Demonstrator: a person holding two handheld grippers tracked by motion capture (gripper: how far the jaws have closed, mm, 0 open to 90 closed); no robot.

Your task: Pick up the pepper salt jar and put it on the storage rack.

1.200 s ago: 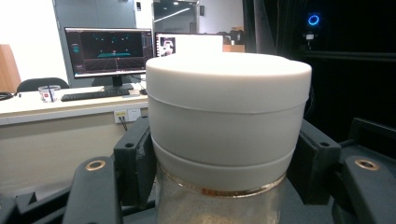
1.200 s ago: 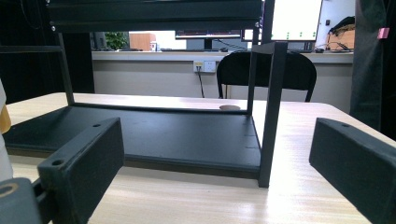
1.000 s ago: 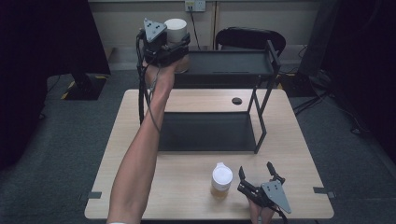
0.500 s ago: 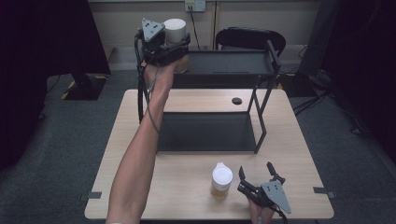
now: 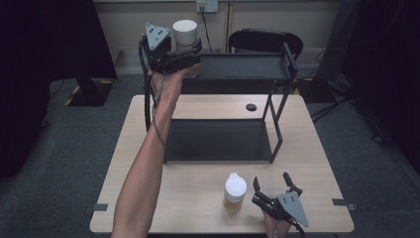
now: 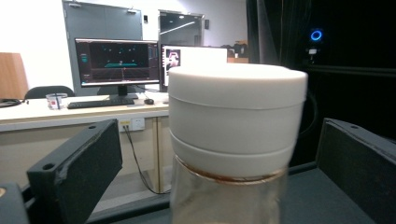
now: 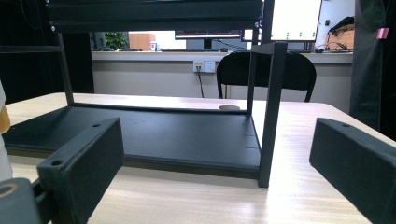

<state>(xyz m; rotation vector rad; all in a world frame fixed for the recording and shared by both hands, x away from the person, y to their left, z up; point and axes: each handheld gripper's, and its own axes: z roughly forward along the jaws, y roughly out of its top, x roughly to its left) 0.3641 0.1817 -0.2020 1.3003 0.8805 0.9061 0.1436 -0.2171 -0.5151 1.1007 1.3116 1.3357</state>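
Since the earlier frames the left tongs [image 5: 190, 49] have just been opening around the white-capped jar [image 5: 184, 33] at the left end of the rack's top shelf [image 5: 247, 67]; the arm itself has hardly shifted. In the left gripper view the jar [image 6: 236, 140] stands upright between the two jaws, with clear gaps on both sides, so the pads do not press it. Its base is cut off by the bottom edge of that view, and in the high view the hand and gripper body cover the lower glass, so whether it rests fully on the shelf cannot be told; the amber band under the cap is all that shows of its contents.

Near the front edge of the bench [image 5: 129, 148], the right tongs [image 5: 271, 179] are spread with nothing between them, unmoved. Just to their left stands a second white-lidded jar [image 5: 235, 191]; in the right gripper view just a sliver of it [image 7: 3, 140] shows at the left border. The hand holding the right tongs is mostly cut off by the bottom of the high view. The rack's lower shelf [image 7: 154, 135] lies ahead of the right jaws.
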